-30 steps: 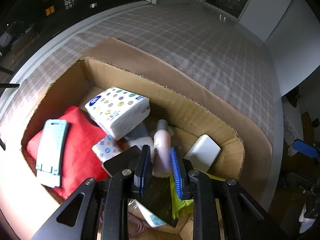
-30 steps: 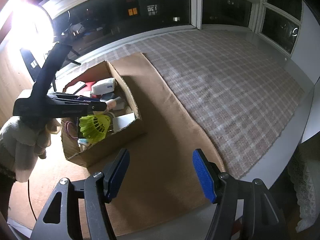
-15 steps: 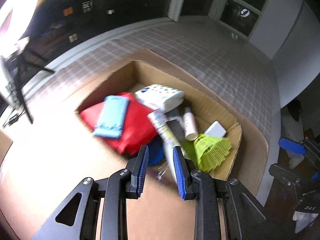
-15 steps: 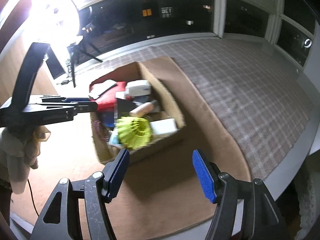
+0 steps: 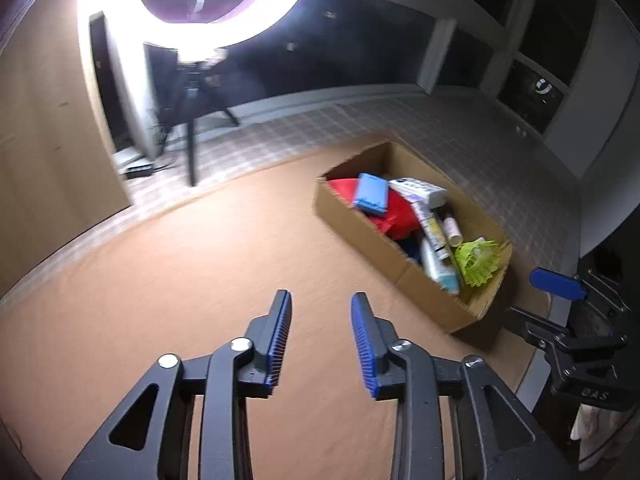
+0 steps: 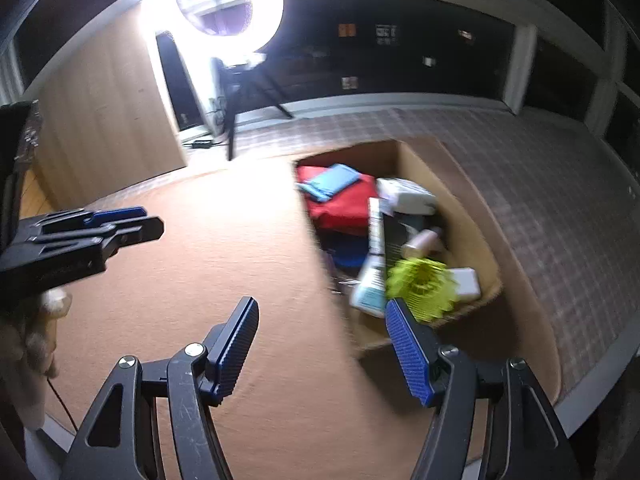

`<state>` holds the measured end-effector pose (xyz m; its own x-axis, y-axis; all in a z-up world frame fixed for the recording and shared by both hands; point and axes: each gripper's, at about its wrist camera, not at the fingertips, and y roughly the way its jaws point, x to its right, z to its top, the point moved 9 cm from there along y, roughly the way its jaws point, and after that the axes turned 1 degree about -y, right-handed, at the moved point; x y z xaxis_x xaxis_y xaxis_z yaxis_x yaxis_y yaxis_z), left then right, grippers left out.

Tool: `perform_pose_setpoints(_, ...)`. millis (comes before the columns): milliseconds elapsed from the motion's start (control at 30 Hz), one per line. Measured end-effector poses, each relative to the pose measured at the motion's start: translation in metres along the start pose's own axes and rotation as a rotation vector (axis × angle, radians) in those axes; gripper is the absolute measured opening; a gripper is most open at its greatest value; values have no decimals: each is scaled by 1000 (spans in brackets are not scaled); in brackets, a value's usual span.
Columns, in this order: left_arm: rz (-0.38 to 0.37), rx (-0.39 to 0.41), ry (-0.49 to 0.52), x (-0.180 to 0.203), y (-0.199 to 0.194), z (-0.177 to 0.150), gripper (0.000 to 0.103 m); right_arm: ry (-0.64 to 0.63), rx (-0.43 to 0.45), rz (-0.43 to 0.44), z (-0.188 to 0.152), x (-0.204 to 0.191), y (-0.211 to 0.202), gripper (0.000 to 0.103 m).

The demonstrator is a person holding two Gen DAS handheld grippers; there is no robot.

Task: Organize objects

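Both grippers hanging empty over bare brown mat; filled cardboard box (image 5: 404, 264) sitting to the right.

From the left: a wooden panel (image 5: 44, 140) is standing at the far edge, then a lit ring light (image 5: 224, 4) on a tripod (image 5: 192, 120), its glare washing out the area beneath it. The left gripper (image 5: 320, 312) is opening its jaws with nothing between them, over the open brown mat (image 5: 180, 260). The right gripper (image 6: 320, 320) is standing released and empty, its right finger (image 6: 408, 352) overlapping the box's near corner in the right wrist view. The box is holding a red cloth (image 6: 340, 204), a light-blue item (image 6: 332, 182) lying on it, a white packet (image 6: 408, 196), tubes (image 6: 374, 264), a small bottle (image 5: 451, 229) and a yellow-green shuttlecock (image 5: 478, 262). Checked floor covering (image 6: 540, 184) is lying beyond.
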<state>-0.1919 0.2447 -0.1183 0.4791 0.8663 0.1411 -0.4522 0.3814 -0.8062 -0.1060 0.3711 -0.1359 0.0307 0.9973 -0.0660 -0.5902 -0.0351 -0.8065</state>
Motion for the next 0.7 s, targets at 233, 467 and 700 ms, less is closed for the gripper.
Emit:
perform_pose_setpoints(233,80,44,-72,-52,-51,-39,55,-99,22,-8,13,-59,5,72)
perform_pose_setpoints(467,159,79,-171,-104,-88,-73,66,-142,36,-17,19,-104,10,73)
perform_pose_setpoints(700,230,88,-250,-142,-116,-101,72,-148,65,-33,25,-131,6,74)
